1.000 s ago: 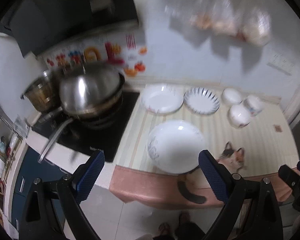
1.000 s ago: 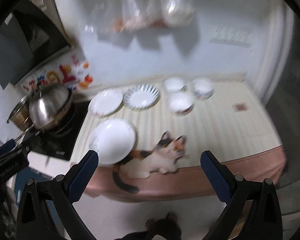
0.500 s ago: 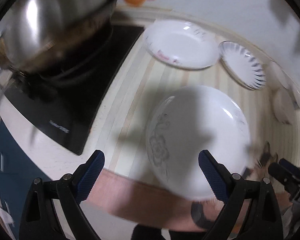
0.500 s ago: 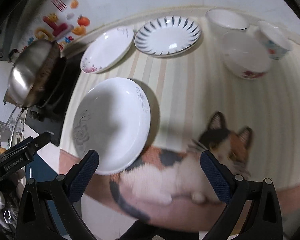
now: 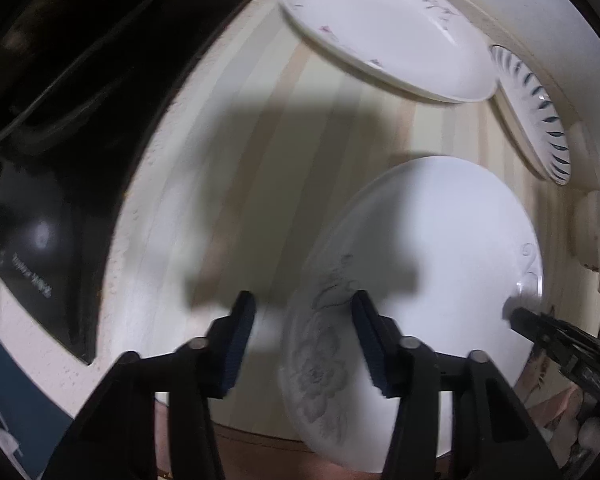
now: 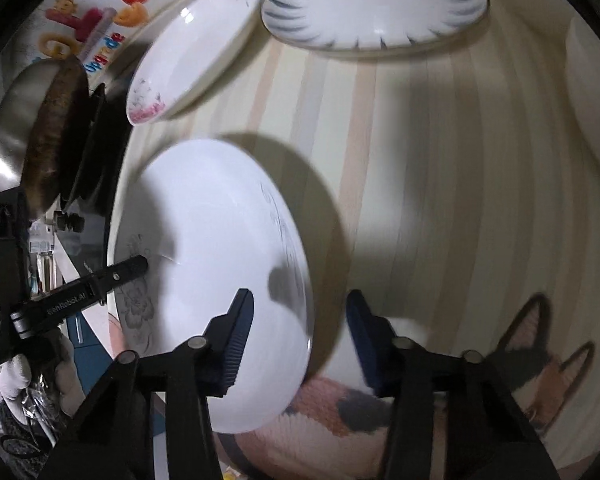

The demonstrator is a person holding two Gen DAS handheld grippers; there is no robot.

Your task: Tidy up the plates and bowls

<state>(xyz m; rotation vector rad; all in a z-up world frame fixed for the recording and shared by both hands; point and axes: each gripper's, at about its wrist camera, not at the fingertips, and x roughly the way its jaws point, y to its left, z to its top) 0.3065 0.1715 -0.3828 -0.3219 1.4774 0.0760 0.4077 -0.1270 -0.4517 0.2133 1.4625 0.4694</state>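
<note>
A large white plate with a grey flower print [image 5: 440, 240] [image 6: 212, 264] lies near the counter's front edge. My left gripper [image 5: 303, 336] is open, its jaws either side of the plate's left rim; its finger shows in the right wrist view [image 6: 112, 276] touching that rim. My right gripper [image 6: 300, 332] is open, its jaws either side of the plate's right rim; its tip shows in the left wrist view [image 5: 540, 324]. Behind lie a white plate with pink flowers [image 5: 384, 28] [image 6: 188, 52] and a blue-striped plate [image 5: 536, 112] [image 6: 376, 4]. A white bowl [image 6: 592, 96] is at the right.
A black induction hob [image 5: 80, 100] with a steel wok [image 6: 28, 128] sits to the left. The striped counter mat [image 6: 440, 184] has a cat picture [image 6: 520, 380] at the front right. A wall with fruit stickers [image 6: 96, 20] is behind.
Both grippers have moved down and in close to the large plate and narrowed their jaws, each now straddling one side of its rim.
</note>
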